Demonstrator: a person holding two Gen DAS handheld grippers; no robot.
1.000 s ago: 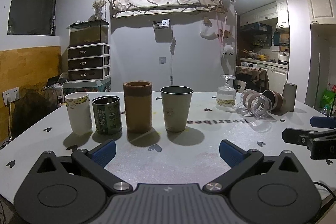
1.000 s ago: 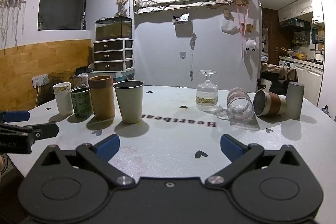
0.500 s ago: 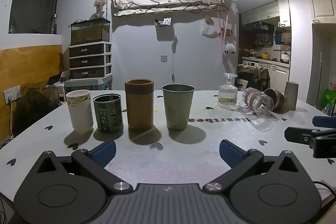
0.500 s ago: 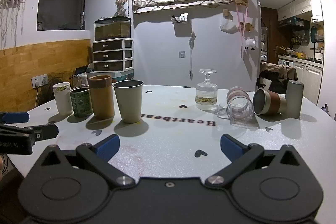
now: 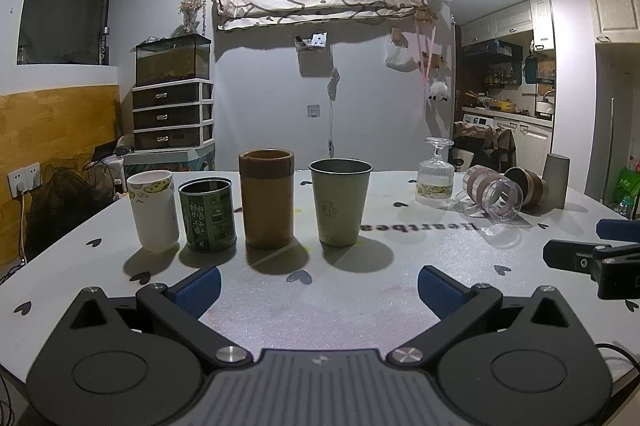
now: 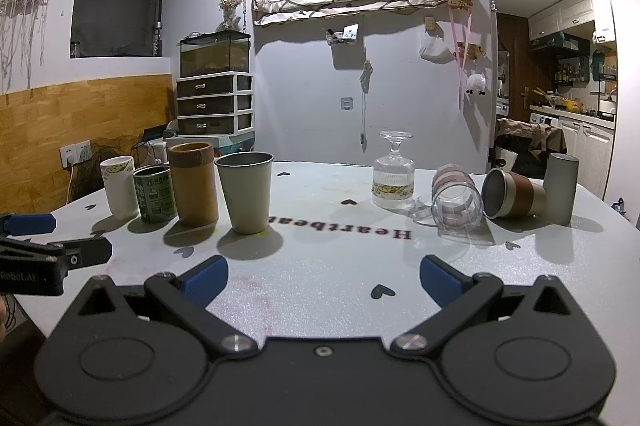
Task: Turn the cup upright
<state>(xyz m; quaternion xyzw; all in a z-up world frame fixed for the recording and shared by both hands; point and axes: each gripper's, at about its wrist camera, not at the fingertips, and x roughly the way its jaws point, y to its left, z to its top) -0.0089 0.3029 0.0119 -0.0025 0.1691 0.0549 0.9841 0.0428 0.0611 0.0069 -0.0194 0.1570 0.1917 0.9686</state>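
Observation:
Four cups stand upright in a row at the left: a white cup (image 5: pixel 154 210), a green tin (image 5: pixel 208 214), a brown cylinder (image 5: pixel 267 198) and a pale metal cup (image 5: pixel 340 202). At the right a stemmed glass (image 6: pixel 393 178) stands upside down, a clear cup (image 6: pixel 456 200) and a brown-banded cup (image 6: pixel 514 194) lie on their sides, and a grey cup (image 6: pixel 562 188) stands upside down. My left gripper (image 5: pixel 318 290) and right gripper (image 6: pixel 324 280) are open and empty above the table's near edge.
The white round table (image 6: pixel 320 266) has heart marks and printed letters. Each gripper shows at the edge of the other's view: the right gripper (image 5: pixel 592 258) and the left gripper (image 6: pixel 48 250). Drawers (image 5: pixel 172 122) and a kitchen (image 6: pixel 576 130) lie behind.
The left wrist view has dropped slightly and moved closer to the cups. The right gripper has barely moved. No cup has moved.

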